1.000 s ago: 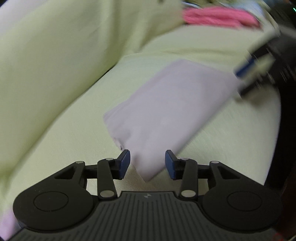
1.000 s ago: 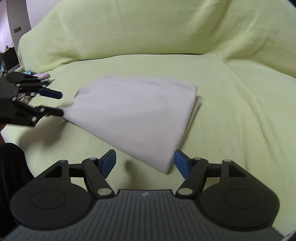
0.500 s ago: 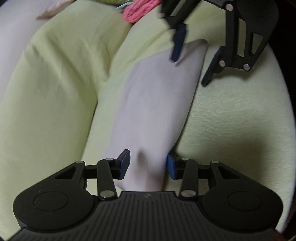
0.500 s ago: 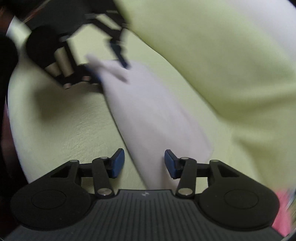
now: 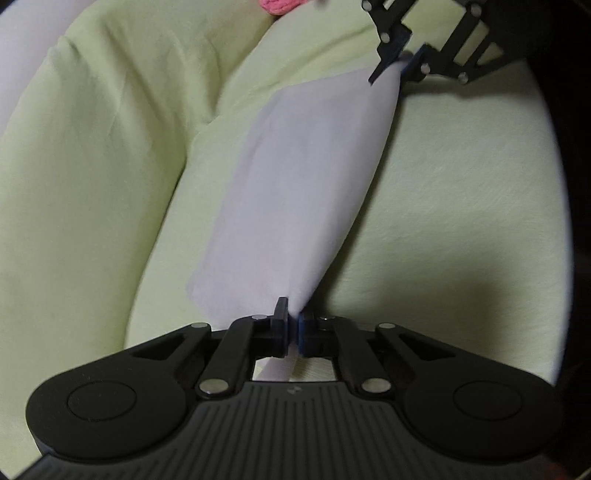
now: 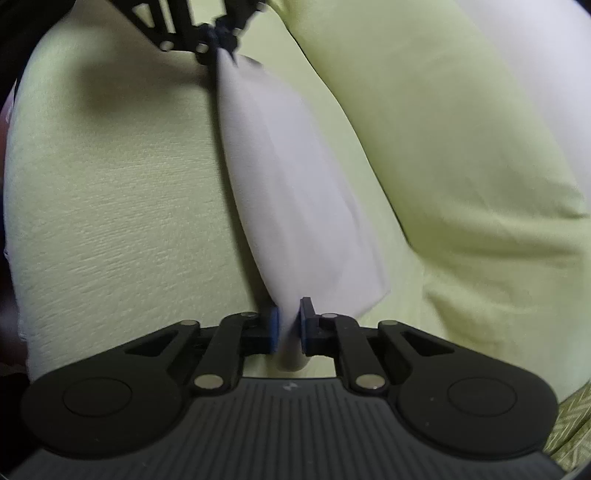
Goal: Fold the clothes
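folded cloth (image 5: 303, 184) | left claw (image 5: 293, 328) pinching one end | right claw (image 6: 287, 328) pinching other

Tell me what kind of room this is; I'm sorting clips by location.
Likely a living room: a sofa under a pale green cover, the folded lilac garment held over its seat, and a pink knit item behind.

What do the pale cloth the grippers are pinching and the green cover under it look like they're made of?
Pale cloth: thin, smooth matte fabric, maybe cotton knit; it hangs limp between the left gripper and right gripper. Green cover: thicker matte textile with a fine ribbed or nubby weave showing; the fibre cannot be told.
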A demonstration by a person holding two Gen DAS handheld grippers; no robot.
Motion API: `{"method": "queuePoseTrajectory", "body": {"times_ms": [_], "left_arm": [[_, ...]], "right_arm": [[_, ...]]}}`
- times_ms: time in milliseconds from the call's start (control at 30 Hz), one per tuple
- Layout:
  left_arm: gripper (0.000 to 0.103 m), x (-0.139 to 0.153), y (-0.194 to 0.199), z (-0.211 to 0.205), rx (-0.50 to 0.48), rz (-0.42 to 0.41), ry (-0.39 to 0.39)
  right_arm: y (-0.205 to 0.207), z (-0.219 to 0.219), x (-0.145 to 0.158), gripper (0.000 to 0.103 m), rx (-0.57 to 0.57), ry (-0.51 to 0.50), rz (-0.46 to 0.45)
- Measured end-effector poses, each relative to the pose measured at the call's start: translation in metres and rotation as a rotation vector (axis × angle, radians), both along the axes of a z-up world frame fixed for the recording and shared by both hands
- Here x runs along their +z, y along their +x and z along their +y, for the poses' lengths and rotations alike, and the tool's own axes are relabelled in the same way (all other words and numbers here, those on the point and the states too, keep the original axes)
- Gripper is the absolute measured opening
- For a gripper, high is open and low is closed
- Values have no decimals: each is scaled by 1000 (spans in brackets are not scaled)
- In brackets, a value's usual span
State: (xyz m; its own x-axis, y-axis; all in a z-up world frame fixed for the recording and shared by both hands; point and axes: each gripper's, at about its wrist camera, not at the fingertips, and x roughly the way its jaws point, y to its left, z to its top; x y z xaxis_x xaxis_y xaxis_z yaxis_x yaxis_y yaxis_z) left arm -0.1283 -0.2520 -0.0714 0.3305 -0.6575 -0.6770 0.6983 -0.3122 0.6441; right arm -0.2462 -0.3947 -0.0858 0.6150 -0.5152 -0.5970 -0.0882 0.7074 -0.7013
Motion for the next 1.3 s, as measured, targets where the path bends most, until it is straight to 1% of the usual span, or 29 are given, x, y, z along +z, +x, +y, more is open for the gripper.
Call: {"method": "queuePoseTrajectory", "body": {"times_ms": [33,100,167,200,267,300,433,533,633,700,733,867,1000,1067,1100,1167,1200,1300], "left_arm": [[1,4,-8,7,-2,5,6],[1,10,-21,20,2,49,22],[2,9,-32,30,16,99,48],[5,8,-36,32,23,109,63],[11,5,-40,37,41,102,83],[15,6,-39,41,54,102,85],[17,23,-20,56,164,170,76],[17,37,-1,61,259,200,25],[17,52,10,56,322,270,-65],[17,56,14,46,346,320,-116],[17,55,14,40,349,345,-130],[17,40,14,14,345,415,-142],[17,24,32,9,380,434,-130],[20,25,46,22,421,469,-136],[26,26,50,27,439,462,-132],[24,29,54,38,487,432,-126],[22,33,57,43,509,438,-131],[22,47,69,43,527,499,-201]], "right_arm": [[-7,1,5,8,5,4,-4],[-24,4,14,8,19,24,1],[-36,7,15,9,30,61,31],[-41,9,13,9,27,73,51],[-49,9,6,14,9,74,87],[-53,8,4,14,-8,68,91],[-70,-3,16,15,-112,85,54],[-78,-14,31,15,-165,118,-7],[-75,-25,46,15,-203,185,-96],[-66,-30,56,15,-213,258,-159],[-61,-31,58,15,-210,291,-174],[-48,-38,54,15,-193,387,-193],[-34,-45,50,15,-175,483,-212],[-27,-49,48,16,-166,531,-221],[-24,-51,47,16,-161,555,-225],[-17,-54,45,17,-152,603,-235],[-14,-56,45,17,-147,627,-239],[-5,-59,43,17,-134,688,-255]]}}
